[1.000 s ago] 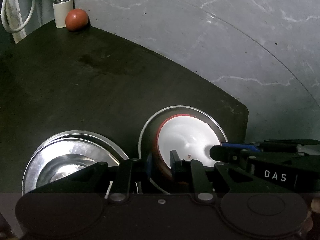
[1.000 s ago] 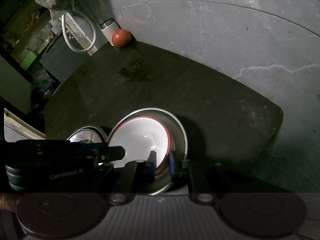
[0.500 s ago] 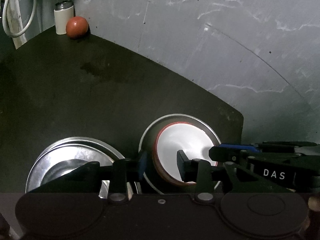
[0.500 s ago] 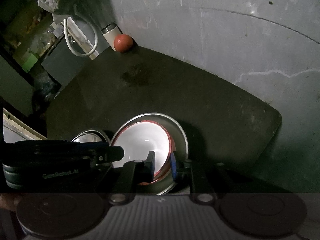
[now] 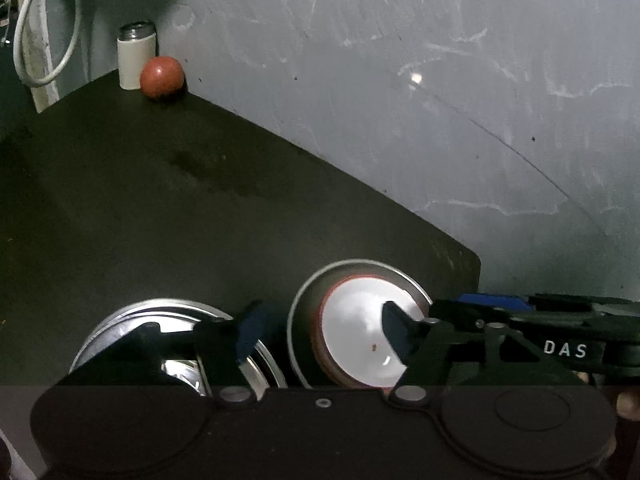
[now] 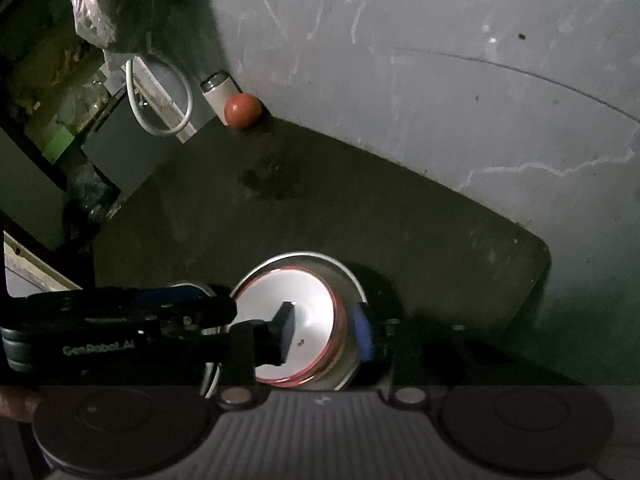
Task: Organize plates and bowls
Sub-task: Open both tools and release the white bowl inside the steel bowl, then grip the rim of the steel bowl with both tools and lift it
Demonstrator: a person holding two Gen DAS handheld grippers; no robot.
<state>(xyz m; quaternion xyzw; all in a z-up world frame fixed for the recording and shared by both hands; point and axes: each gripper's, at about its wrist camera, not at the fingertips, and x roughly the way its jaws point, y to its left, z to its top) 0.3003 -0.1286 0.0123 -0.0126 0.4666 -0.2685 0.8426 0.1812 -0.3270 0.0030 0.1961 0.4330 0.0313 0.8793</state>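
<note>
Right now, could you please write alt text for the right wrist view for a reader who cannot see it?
The open right tongs straddle the rim of a red-rimmed white bowl nested in a steel plate on a dark table. The left tongs reach in beside it; a red ball sits far back.

Matt dark table (image 5: 168, 208), a dull stain near its far corner. Shiny metal plates (image 5: 256, 364) at the near edge glint hard; the red-rimmed bowl (image 5: 356, 336) looks glossy white, sitting in a brushed steel dish (image 5: 304, 300). Smooth reddish ball (image 5: 162, 77) catches light.
</note>
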